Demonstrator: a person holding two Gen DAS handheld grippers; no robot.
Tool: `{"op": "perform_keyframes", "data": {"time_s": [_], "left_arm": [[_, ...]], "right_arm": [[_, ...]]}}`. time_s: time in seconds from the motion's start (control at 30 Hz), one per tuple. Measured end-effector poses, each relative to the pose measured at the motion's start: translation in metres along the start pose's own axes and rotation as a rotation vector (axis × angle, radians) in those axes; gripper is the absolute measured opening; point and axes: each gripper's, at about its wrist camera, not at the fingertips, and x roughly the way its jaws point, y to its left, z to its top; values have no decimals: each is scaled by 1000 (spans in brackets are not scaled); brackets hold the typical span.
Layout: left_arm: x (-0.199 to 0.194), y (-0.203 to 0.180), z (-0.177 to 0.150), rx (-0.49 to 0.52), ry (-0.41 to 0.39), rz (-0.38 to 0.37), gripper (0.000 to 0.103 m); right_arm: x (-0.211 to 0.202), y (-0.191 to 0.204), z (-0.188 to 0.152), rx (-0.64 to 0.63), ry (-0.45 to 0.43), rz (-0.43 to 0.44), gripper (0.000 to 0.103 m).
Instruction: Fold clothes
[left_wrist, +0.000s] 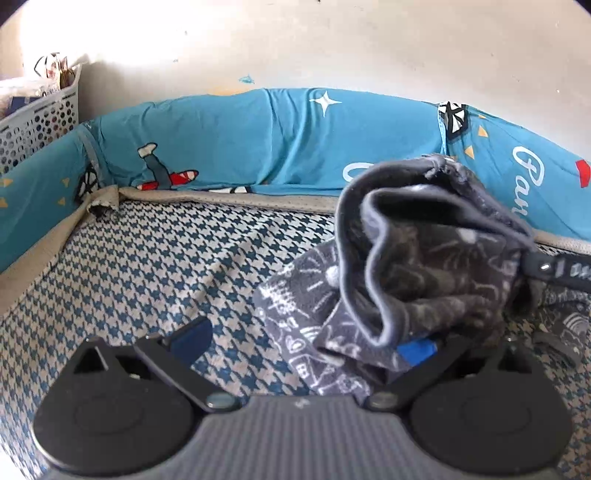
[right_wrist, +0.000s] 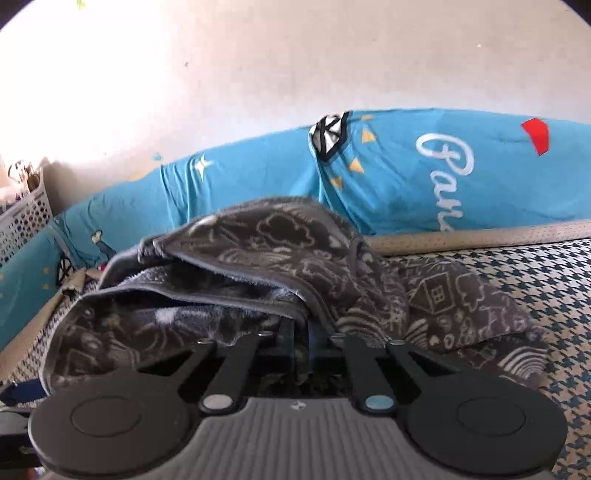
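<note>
Grey fleece printed with white doodles of houses, clouds and rainbows makes up the garment (right_wrist: 280, 258), which lies bunched on the bed (left_wrist: 147, 266), a mattress covered in a blue-and-cream houndstooth sheet with a beige perforated border. In the right wrist view the right gripper (right_wrist: 308, 332) has its fingers drawn close together, clamped on a fold of the garment; the cloth drapes over the fingertips and hides the pads, and its piped hem arches up in a raised ridge just in front of the camera. More of the garment spreads flat to the right of that ridge on the sheet. In the left wrist view the left gripper (left_wrist: 314, 343) has its fingers set wide apart: one dark blue pad shows bare over the sheet on the left of the picture, while the other, bright blue, is partly covered by a hanging flap of the garment. Nothing is pinched between them. The garment's lifted part stands up at the right of that view, with a black part of the other gripper showing at the right edge behind it. A turquoise bumper cushion (left_wrist: 280, 140) with aeroplane, star and white script prints runs along the far edge of the bed against a cream wall (left_wrist: 332, 40). A white perforated basket (left_wrist: 40, 118) stands at the far left corner.
</note>
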Motion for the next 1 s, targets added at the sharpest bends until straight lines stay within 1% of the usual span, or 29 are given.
{"op": "perform_keyframes", "data": {"time_s": [0.13, 0.23, 0.33, 0.43, 0.53, 0.6, 0.63, 0.67, 0.7, 0.73, 0.77, 0.87, 0.93, 1.0], "left_arm": [[-1, 3, 0, -11, -6, 13, 103], [-3, 8, -1, -27, -8, 11, 103], [-9, 9, -6, -24, -35, 19, 103], [-14, 7, -11, 4, -54, 37, 103], [-19, 8, -14, 6, -67, 18, 103], [-23, 9, -14, 10, -85, -13, 103], [-24, 9, -14, 13, -93, -30, 103], [-24, 8, -14, 14, -95, -42, 103], [-24, 8, -15, 14, -95, -52, 103], [-22, 7, -15, 13, -93, -56, 103], [-20, 4, -15, 12, -89, -57, 103], [-15, -2, -16, 19, -76, -49, 103], [-12, -4, -16, 23, -71, -38, 103], [-10, -5, -16, 20, -64, -30, 103]], "right_arm": [[-24, -9, 0, 25, -49, -1, 4], [-49, -23, -3, 64, -88, -28, 4], [-73, -37, -11, 109, -112, -56, 3], [-87, -45, -21, 122, -105, -90, 3], [-83, -51, -24, 149, -54, -111, 5], [-77, -50, -23, 151, -25, -101, 12], [-74, -49, -23, 147, -20, -101, 21], [-71, -48, -23, 144, -17, -104, 36], [-68, -46, -22, 145, -15, -111, 46], [-64, -45, -23, 148, -12, -116, 65], [-59, -43, -24, 150, -11, -120, 75], [-42, -37, -23, 109, -15, -130, 76], [-29, -32, -22, 57, 4, -161, 76], [-17, -29, -22, 37, 29, -177, 76]]}}
